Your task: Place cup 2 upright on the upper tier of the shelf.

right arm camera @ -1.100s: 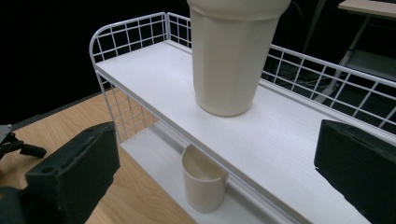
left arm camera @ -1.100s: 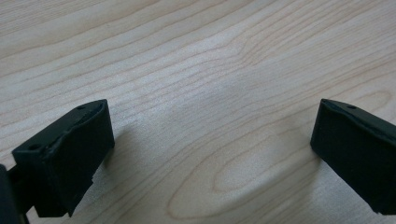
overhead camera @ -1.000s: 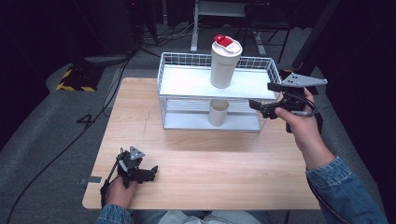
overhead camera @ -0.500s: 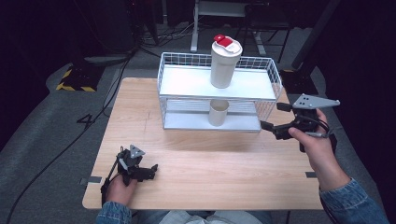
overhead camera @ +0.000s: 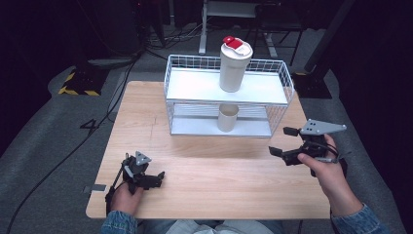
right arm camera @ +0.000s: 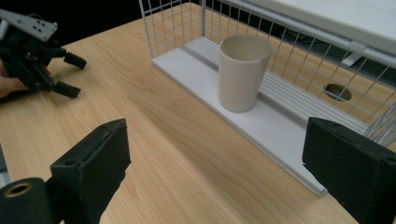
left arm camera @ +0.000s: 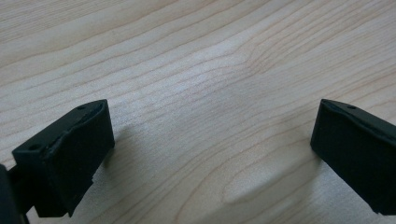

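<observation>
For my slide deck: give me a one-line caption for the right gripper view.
Open right gripper faces a beige cup on the wire rack's lower shelf, nothing between its jaws.

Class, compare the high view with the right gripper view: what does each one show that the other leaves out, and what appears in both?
High view alone: the tall lidded tumbler standing on the top shelf of the white wire rack, the right gripper held in a hand at the table's right edge, and the grey floor.

Right gripper view alone: the round hole in the tabletop behind the rack, seen through the mesh.

Both: the beige cup on the rack's lower shelf, the left gripper resting on the wooden table, jaws apart and holding nothing.
</observation>
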Demonstrator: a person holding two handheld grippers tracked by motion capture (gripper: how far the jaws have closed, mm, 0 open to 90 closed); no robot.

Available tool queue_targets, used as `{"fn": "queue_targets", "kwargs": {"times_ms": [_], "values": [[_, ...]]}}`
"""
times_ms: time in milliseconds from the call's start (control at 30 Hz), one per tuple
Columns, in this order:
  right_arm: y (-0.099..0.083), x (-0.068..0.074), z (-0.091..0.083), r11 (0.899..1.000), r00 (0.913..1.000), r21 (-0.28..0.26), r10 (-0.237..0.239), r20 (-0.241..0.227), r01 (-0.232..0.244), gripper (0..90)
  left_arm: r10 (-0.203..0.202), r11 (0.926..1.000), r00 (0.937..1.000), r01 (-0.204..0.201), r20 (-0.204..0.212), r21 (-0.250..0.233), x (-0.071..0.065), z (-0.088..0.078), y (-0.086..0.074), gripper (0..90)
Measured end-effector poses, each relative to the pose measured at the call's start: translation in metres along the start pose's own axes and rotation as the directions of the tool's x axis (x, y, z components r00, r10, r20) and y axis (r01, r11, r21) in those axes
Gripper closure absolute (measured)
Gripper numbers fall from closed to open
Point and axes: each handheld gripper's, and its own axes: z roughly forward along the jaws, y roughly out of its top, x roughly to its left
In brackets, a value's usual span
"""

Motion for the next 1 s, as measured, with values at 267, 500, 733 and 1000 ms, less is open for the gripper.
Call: {"fn": "queue_targets", "kwargs": {"times_ms": [267,500,733,1000], "values": [[-0.032,0.009,0.015,0.999,0.9992,0.022,0.036,-0.016,-0.036,8.3,-0.001,1.0000,1.0000,0.001,0.000,0.000,0.000,0.000,0.000,0.0],[-0.059,0.010,0.028,0.995,0.9949,0.047,0.090,-0.046,-0.087,8.8,0.000,1.0000,1.0000,0.000,0.000,-0.001,0.000,0.000,0.000,0.0],[-0.078,0.012,0.042,0.990,0.9949,0.106,0.095,-0.033,-0.091,9.1,-0.003,1.0000,1.0000,0.003,-0.002,-0.002,0.000,0.000,0.000,0.0],[-0.099,0.015,0.059,0.980,0.9948,0.176,0.100,-0.021,-0.094,10.8,-0.004,1.0000,1.0000,0.004,-0.003,-0.002,0.000,0.001,0.000,0.0]]}}
